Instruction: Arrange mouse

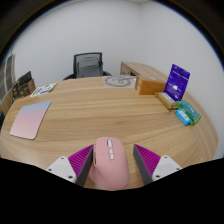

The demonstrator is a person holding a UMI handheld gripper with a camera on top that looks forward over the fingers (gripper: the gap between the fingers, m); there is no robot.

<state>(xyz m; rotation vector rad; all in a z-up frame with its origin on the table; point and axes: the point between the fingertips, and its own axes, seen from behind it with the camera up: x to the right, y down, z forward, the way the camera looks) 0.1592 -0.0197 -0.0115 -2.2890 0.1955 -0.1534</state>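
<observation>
A pink computer mouse (109,162) lies on the round wooden table (100,110), between my gripper's two fingers. My gripper (112,152) is open around it. The left magenta pad (82,160) is right against the mouse's side, and a strip of wood shows between the mouse and the right pad (146,158). The rear of the mouse is hidden below the fingers. A pale pink-lilac mouse mat (30,118) lies on the table well ahead and to the left of the fingers.
Beyond the fingers to the right are teal packets (187,113), a purple box (178,80) and a cardboard box (150,78). A flat round object (120,81) lies at the far edge. A grey chair (89,64) stands behind the table, and papers (42,89) lie far left.
</observation>
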